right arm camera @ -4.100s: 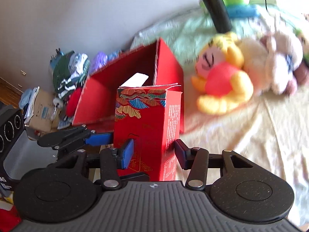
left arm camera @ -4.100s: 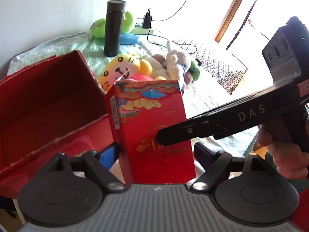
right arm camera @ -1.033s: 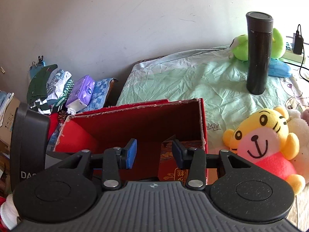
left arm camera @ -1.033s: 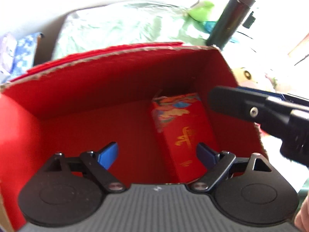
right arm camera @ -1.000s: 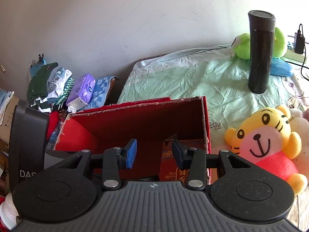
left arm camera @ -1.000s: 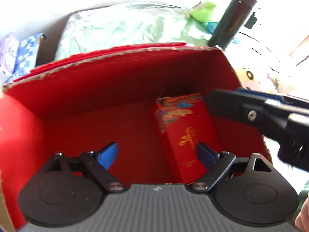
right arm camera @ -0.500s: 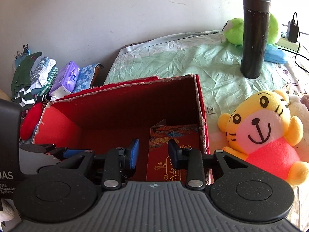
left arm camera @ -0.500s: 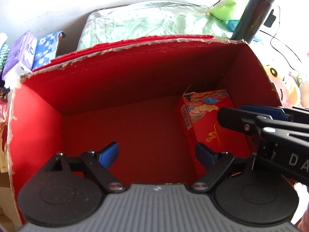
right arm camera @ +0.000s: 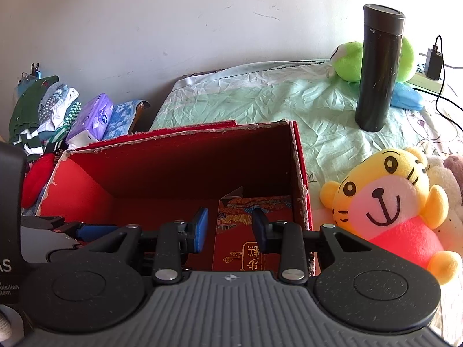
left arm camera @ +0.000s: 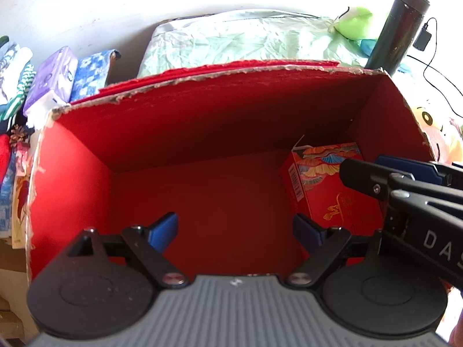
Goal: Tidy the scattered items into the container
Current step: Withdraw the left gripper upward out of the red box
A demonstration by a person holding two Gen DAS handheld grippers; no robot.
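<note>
The small red carton point(left arm camera: 327, 190) is in the big red box point(left arm camera: 202, 107) now, lying flat on the floor of it, tucked into the far right corner w/ its long side along the right wall. A few secs ago it was upright outside the box w/ both grippers on it, so that's one item done.

The left gripper point(left arm camera: 234, 228) is spread wide w/ nothing between the blue pads point(left arm camera: 162, 231), hanging over the box's near edge and looking down inside. It's backed up a bit vs a sec ago, more of the box rim shows now.

The right gripper point(right arm camera: 228, 228) is also apart and holding nothing. It sits above the near right corner of the box, the carton showing through the gap but not touched afaict. Jaws are narrower than the left's but def not pinching.

So the drop is finished and both tools are free. Prob next up is the stuff still out on the bed: the yellow tiger plush point(right arm camera: 390, 199) is just beside the box's right wall, easiest grab imo. The black flask point(right arm camera: 376, 66) stands upright further back toward the wall edge, w/ the green frog plush point(right arm camera: 347, 57) behind it. Plenty of room left in the box, whole left half is bare.
</note>
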